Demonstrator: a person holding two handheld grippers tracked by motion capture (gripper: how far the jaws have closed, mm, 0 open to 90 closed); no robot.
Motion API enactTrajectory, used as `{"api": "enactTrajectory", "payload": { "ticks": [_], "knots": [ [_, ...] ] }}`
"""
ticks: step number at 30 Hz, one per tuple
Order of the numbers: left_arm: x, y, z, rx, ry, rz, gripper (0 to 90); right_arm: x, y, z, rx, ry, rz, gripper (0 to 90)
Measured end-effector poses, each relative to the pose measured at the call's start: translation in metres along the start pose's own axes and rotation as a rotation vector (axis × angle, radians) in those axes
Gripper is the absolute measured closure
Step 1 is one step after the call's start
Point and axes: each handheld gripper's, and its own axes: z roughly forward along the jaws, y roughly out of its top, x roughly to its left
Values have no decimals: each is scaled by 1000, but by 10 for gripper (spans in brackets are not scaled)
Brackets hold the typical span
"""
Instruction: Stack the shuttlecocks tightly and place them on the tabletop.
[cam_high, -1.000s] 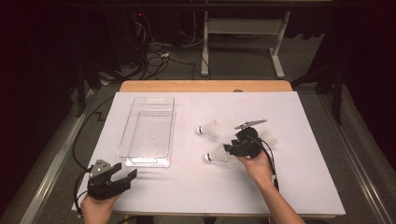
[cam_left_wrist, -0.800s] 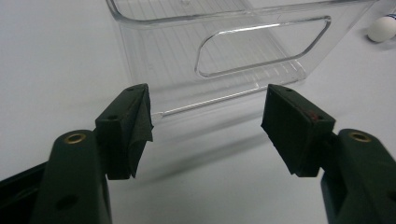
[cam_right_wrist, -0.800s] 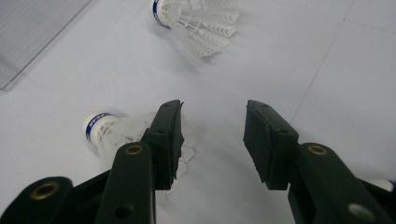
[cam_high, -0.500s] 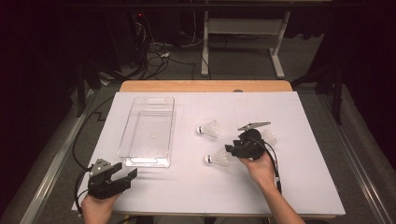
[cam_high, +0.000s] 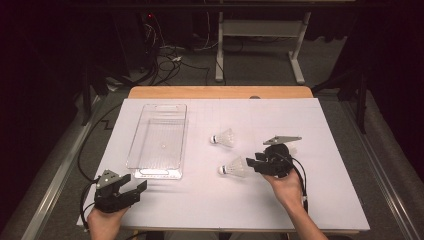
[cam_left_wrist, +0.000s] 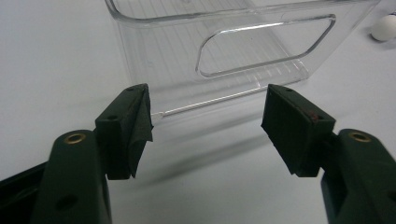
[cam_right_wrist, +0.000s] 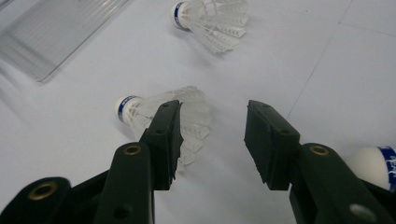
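Two white shuttlecocks lie on the white table sheet, one near the middle and another closer to me. My right gripper stands open just right of the nearer shuttlecock. In the right gripper view that shuttlecock lies on its side, its skirt partly behind the left jaw and not pressed by either jaw of the right gripper. The farther shuttlecock is ahead. My left gripper is open and empty near the front left. It faces the short end of a clear plastic tray.
The clear tray lies empty at the left middle of the sheet. A third shuttlecock's cork shows at the lower right of the right gripper view. Wooden table edge, cables and a desk frame lie beyond the sheet.
My right gripper has drawn back slightly toward the near right, away from the nearer shuttlecock, which stays lying on the sheet. The left gripper has not moved.
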Motion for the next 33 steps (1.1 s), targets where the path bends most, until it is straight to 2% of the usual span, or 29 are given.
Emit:
{"api": "enactTrajectory", "payload": {
  "ticks": [5,12,17,27,33],
  "knots": [
    [0,0,0,-3,-1,-3,337,8,-5,-7,-10,26,-10,563],
    [-1,1,-2,-7,-7,8,337,16,-16,-12,-3,40,-10,554],
    [-1,1,-2,-8,-7,12,337,20,-21,-4,15,54,-8,549],
    [-2,1,-2,-8,-6,21,337,31,-20,7,39,61,-26,559],
    [-2,1,-1,-6,-9,19,337,31,-19,13,52,66,-28,585]
  ]
}}
